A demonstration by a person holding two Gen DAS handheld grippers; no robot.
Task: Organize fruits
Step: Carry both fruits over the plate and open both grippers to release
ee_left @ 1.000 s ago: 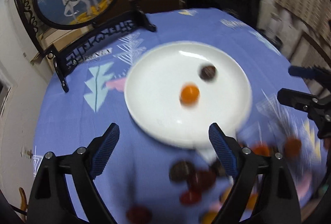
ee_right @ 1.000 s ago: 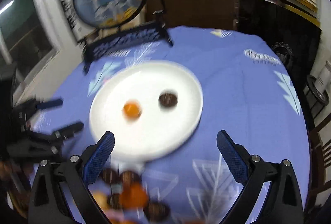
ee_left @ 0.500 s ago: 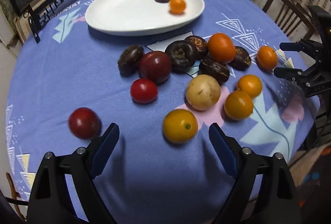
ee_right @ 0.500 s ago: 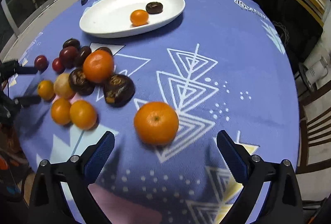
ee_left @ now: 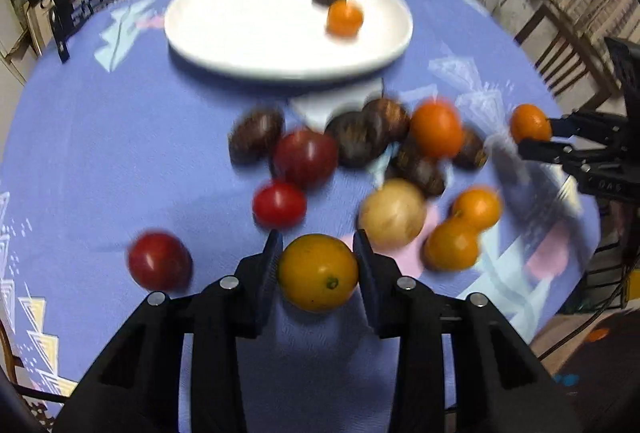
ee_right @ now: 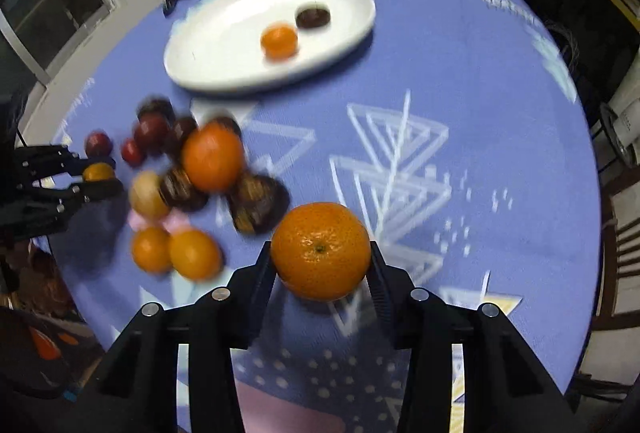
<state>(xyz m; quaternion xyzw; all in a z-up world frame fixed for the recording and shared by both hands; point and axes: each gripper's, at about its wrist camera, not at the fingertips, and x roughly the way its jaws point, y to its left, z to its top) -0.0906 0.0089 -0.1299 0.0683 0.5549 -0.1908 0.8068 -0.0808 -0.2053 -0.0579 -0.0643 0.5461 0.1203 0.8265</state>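
as jaws close, each gripper [ee_left: 318, 261] on fruit [ee_left: 318, 272]

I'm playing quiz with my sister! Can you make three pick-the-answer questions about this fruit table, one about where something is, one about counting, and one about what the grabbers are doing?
1. Where is the white plate?
A. On the far side of the table, behind the loose fruit
B. On a chair
C. Under the right gripper

2. How many fruits lie on the plate?
A. None
B. Two
C. Five

3. What is between the fingers of the right gripper?
A. A red tomato
B. Nothing
C. A big orange

Answers:
1. A, the plate sits beyond the fruit pile on the blue tablecloth.
2. B, one small orange fruit and one dark fruit are on it.
3. C, the big orange fills the gap as the fingers are closing; the left gripper likewise closes around a yellow-orange fruit.
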